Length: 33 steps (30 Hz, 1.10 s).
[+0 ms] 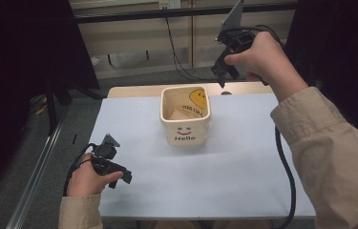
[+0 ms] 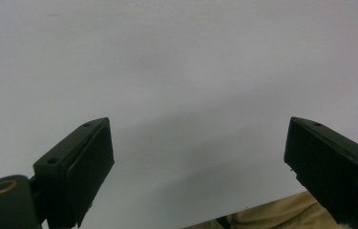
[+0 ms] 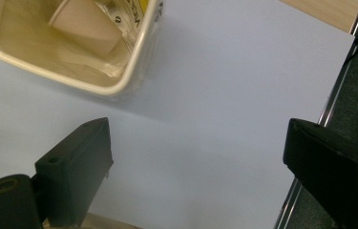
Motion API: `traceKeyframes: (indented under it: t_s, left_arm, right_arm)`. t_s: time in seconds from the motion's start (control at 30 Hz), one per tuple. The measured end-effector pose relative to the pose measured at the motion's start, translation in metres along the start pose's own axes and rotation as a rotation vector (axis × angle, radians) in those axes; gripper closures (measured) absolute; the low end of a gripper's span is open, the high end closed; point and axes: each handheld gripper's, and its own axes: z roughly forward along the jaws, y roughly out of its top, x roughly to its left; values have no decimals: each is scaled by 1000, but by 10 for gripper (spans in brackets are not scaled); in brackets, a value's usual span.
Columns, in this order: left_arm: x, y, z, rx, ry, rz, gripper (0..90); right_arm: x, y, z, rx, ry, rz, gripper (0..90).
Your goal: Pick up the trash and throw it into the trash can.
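Cream bin stands upright, mouth up; both grippers' fingers wide, empty.

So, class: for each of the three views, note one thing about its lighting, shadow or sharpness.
High view: the surroundings are dark, the white table sheet is evenly lit, and the cream container casts a soft shadow towards the person. Left gripper view: the plain sheet darkens into a soft shadow between the open jaws. Right gripper view: the container's rim looks slightly soft, with its shadow falling on the sheet beside it.
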Motion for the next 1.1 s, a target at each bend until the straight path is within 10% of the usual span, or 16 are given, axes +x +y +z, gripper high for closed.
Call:
traceKeyframes:
  t_s: [0.43, 1.1]
  left_arm:
    - [-2, -3, -2, -7, 13, -1, 94]
    - [-3, -3, -3, -2, 12, -6, 94]
  right_arm:
    - [-27, -54, 30, -10, -11, 19, 91]
    - [-26, -115, 89, 22, -7, -1, 97]
